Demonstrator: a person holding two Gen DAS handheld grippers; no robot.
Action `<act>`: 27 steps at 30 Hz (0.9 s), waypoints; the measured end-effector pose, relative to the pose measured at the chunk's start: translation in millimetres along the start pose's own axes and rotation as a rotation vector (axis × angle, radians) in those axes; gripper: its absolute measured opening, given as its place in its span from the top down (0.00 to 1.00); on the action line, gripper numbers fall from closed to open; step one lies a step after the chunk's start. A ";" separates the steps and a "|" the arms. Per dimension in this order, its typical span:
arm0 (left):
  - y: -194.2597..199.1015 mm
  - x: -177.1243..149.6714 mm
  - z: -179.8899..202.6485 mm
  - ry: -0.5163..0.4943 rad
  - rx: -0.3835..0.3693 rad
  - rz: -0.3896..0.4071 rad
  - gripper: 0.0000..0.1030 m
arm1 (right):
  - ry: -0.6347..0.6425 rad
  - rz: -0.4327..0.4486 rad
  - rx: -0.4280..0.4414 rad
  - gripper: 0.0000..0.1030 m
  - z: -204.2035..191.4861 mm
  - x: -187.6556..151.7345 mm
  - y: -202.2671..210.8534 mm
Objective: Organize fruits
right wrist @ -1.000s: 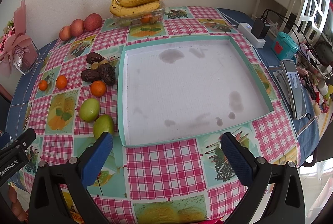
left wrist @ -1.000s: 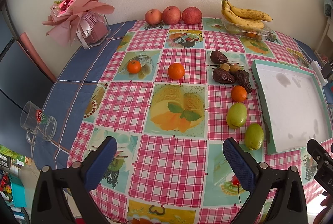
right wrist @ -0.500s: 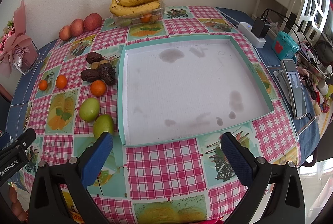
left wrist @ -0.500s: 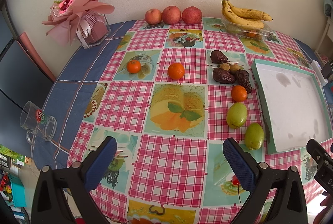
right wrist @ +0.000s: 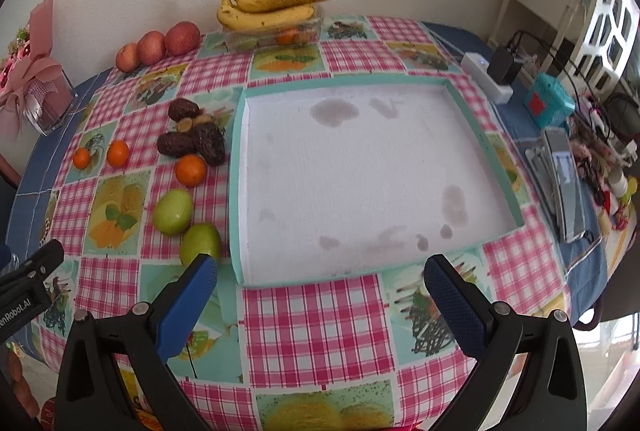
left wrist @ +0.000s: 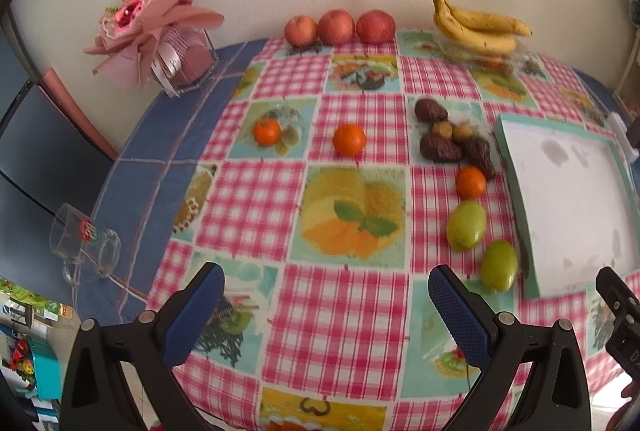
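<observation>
Fruit lies scattered on a checked tablecloth. Two green fruits (left wrist: 466, 225) (left wrist: 498, 265) sit beside the teal-rimmed white tray (left wrist: 516, 187), with an orange (left wrist: 471, 182) and dark dates (left wrist: 440, 152) behind them. Two more oranges (left wrist: 349, 139) (left wrist: 266, 131) lie further left. Three red apples (left wrist: 338, 27) and a banana bunch (left wrist: 478, 27) line the back wall. My left gripper (left wrist: 326, 289) hovers open over the near cloth, holding nothing. My right gripper (right wrist: 320, 277) is open at the tray's (right wrist: 236, 167) near edge, its left finger close to a green fruit (right wrist: 200, 243).
A pink bouquet in a clear vase (left wrist: 160, 27) stands at the back left and a glass mug (left wrist: 82, 245) lies on the blue cloth. Right of the tray are a power strip (right wrist: 486, 77), a teal box (right wrist: 550, 103) and phones (right wrist: 564, 187).
</observation>
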State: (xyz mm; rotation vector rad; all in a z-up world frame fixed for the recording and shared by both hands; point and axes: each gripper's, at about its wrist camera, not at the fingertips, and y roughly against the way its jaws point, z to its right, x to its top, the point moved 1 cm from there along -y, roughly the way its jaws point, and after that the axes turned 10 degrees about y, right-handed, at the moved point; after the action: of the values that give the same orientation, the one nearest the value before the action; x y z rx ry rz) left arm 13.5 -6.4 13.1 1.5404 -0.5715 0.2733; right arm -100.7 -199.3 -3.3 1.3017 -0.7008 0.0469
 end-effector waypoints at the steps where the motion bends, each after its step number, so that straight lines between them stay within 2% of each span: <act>1: 2.9 8.0 -0.9 0.011 -0.006 0.008 0.00 | -0.004 0.012 0.010 0.00 0.4 6.2 3.1; 8: 4.0 62.4 -7.6 0.103 -0.028 0.048 0.00 | -0.027 0.169 0.057 0.00 -6.7 62.9 31.1; 13: -21.9 89.8 -8.9 0.155 -0.008 0.010 0.00 | 0.015 0.244 0.034 0.00 -23.8 97.0 30.5; 16: -40.9 100.6 -7.3 0.186 0.013 -0.021 0.00 | 0.039 0.238 0.047 0.00 -32.5 111.7 19.1; 20: -65.7 112.2 -4.9 0.210 0.044 -0.060 0.00 | 0.038 0.178 0.089 0.00 -39.5 128.6 -8.7; 22: -74.3 119.3 -4.2 0.213 0.049 -0.064 0.00 | 0.025 0.166 0.127 0.00 -39.4 135.6 -19.7; 27: -92.5 142.6 -5.2 0.229 0.029 -0.052 0.00 | 0.022 0.156 0.150 0.00 -39.7 157.6 -38.0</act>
State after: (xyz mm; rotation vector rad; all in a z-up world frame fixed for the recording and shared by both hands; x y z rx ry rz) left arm 181.7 -30.7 6.4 1.5246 -0.3477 0.4132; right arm 57.9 -229.9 38.6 1.3849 -0.7911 0.2434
